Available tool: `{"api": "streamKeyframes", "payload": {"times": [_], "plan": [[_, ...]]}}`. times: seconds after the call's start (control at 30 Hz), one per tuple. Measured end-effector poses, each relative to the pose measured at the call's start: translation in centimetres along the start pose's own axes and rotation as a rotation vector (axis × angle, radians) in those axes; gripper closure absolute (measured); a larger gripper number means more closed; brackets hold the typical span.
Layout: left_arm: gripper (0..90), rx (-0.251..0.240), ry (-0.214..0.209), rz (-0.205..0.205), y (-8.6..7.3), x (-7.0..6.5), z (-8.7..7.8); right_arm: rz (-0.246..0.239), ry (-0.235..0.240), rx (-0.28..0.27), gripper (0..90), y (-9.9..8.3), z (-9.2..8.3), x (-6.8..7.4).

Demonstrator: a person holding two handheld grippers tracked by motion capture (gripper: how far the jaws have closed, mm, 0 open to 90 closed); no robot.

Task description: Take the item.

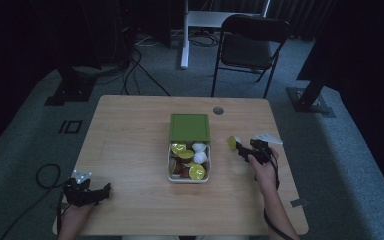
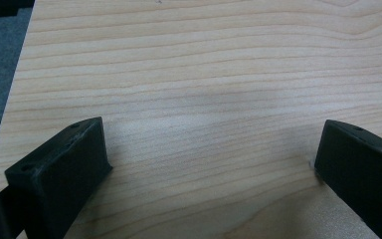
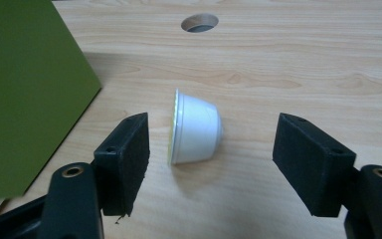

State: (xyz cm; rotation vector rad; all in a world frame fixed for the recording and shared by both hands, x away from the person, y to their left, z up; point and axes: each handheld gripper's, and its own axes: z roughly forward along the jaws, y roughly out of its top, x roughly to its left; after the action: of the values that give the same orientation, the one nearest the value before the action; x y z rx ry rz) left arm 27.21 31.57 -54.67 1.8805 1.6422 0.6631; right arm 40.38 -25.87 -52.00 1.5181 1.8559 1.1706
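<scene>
box (image 1: 189,165) of capsules sits left of capsule (image 3: 194,130); lid (image 3: 25,94) beside.

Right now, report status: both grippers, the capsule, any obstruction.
Right gripper open, capsule on its side on the table, free between the jaws. Left gripper open, nothing in it. Green lid beside the capsule; no obstruction.

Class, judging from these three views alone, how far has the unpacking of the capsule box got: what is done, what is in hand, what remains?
Done: one white capsule lies on its side on the table, right of the box, whose green lid is off. In hand: nothing; the right gripper stands open around that capsule without touching, and the left gripper is open over bare wood. Left: several capsules remain inside.
</scene>
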Motion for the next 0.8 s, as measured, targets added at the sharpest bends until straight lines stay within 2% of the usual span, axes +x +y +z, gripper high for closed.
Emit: {"api": "streamKeyframes", "payload": {"times": [0.17, 0.33, 0.4, 0.8], "plan": [[0.5, 0.0, 0.0, -0.001, 0.0, 0.0, 0.0, -0.023, 0.012, 0.011, 26.2, -0.8, -1.2, -0.3], [0.5, 0.001, 0.003, -0.002, 0.0, 0.0, 0.0, -0.093, 0.017, 0.055, 16.4, -2.2, -2.3, -0.3], [0.5, 0.001, 0.003, -0.002, 0.0, 0.0, 0.0, -0.091, 0.018, 0.061, 13.0, -2.8, -2.6, -0.4], [0.5, 0.0, 0.004, -0.002, 0.0, 0.0, 0.0, -0.065, -0.032, 0.073, 13.5, -4.9, -4.9, -1.4]]}}
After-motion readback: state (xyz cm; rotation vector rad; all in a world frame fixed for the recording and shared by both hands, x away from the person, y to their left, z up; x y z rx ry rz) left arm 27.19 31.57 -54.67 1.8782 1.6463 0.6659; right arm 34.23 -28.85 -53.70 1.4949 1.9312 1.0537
